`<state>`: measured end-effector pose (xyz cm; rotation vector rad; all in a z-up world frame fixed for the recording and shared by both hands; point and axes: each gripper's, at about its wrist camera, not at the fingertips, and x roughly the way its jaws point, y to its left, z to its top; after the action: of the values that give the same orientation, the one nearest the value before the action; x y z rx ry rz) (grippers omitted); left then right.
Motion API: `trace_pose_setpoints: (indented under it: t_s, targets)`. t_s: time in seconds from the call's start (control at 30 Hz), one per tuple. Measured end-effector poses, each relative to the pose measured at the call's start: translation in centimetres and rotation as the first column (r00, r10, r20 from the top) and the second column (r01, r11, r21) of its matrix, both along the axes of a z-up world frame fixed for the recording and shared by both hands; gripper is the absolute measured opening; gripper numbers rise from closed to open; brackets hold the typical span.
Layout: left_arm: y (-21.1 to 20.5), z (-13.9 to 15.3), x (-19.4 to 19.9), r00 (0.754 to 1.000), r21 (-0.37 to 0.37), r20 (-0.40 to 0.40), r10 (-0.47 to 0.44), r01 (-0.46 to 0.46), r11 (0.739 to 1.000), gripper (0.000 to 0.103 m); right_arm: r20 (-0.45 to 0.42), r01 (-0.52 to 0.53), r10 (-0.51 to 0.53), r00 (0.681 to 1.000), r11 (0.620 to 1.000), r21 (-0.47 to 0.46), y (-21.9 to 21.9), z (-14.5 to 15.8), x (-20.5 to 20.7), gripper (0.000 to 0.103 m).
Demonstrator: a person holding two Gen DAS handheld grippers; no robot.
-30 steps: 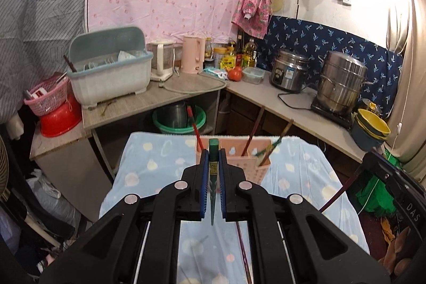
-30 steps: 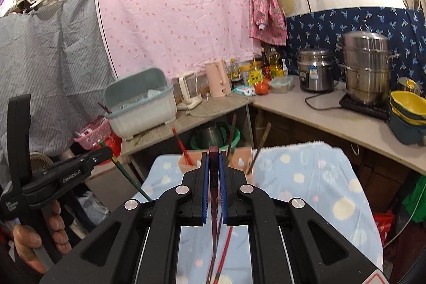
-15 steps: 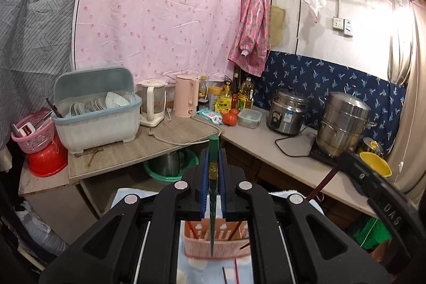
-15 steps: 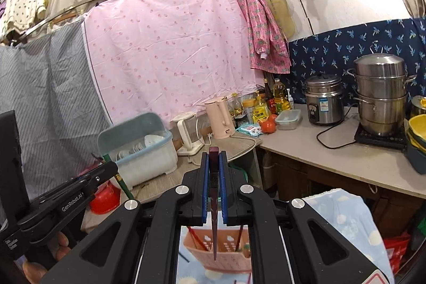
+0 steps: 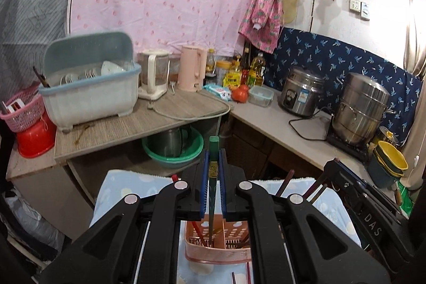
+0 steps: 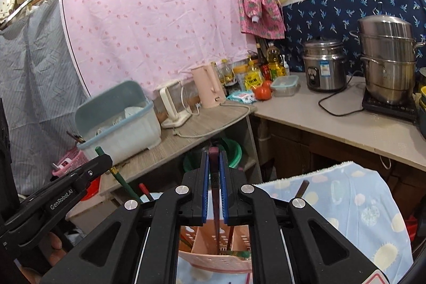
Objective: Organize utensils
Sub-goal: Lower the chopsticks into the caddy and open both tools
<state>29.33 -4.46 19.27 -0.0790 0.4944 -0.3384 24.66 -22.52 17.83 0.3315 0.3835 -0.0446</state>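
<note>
My left gripper (image 5: 213, 177) is shut on a green chopstick (image 5: 213, 159) that hangs nearly upright, its lower tip inside the left compartment of the pink utensil holder (image 5: 218, 254). My right gripper (image 6: 213, 177) is shut on a dark red chopstick (image 6: 214, 159), its tip down in the pink holder (image 6: 213, 260). Several other chopsticks stand in the holder. The right gripper (image 5: 356, 193) shows at the right of the left wrist view. The left gripper (image 6: 66, 193) with the green chopstick (image 6: 122, 177) shows at the left of the right wrist view.
The holder stands on a light blue spotted cloth (image 6: 359, 204) over a table. Loose chopsticks (image 5: 247, 273) lie on the cloth in front of the holder. Behind are a counter with a dish rack (image 5: 90, 89), kettles, bottles, a rice cooker (image 5: 302, 92) and a steel steamer pot (image 5: 362, 108).
Both grippers rose above the holder, then came down, and both views tilted. Both chopsticks now hang with their tips inside the holder. Both stay clamped.
</note>
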Motion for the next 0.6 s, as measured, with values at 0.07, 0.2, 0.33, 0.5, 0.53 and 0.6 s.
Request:
trace_pose_setpoints:
  t_s: [0.07, 0.2, 0.33, 0.5, 0.53, 0.6]
  targets:
    - [0.1, -0.7, -0.1, 1.000, 0.006, -0.016, 0.010, -0.010, 1.000, 0.009, 0.001, 0.020, -0.020, 1.000, 1.000, -0.008, -0.1, -0.3, -0.3, 0.035]
    - [0.7, -1.2, -1.0, 0.999, 0.006, -0.012, 0.047, -0.047, 0.999, 0.050, 0.029, 0.049, -0.048, 0.998, 0.999, -0.014, -0.1, -0.2, -2.0, 0.056]
    - [0.7, -1.4, -2.5, 0.999, 0.028, -0.001, 0.049, -0.049, 0.998, 0.050, 0.028, 0.040, -0.038, 0.999, 0.998, -0.051, 0.7, -0.1, -3.6, 0.056]
    - [0.2, -1.5, -4.5, 0.999, 0.052, 0.000, 0.035, -0.035, 0.998, 0.050, 0.024, 0.021, -0.020, 1.000, 0.998, -0.062, 1.8, -0.2, -5.8, 0.056]
    - [0.1, -1.6, -4.8, 0.999, 0.057, 0.000, 0.035, -0.035, 0.998, 0.050, 0.023, 0.018, -0.017, 1.000, 0.998, -0.060, 1.9, -0.3, -6.2, 0.056]
    - [-0.1, -1.7, -5.8, 1.000, 0.064, -0.001, 0.025, -0.024, 0.998, 0.050, 0.021, 0.015, -0.014, 1.000, 0.998, -0.061, 2.2, -0.5, -7.2, 0.056]
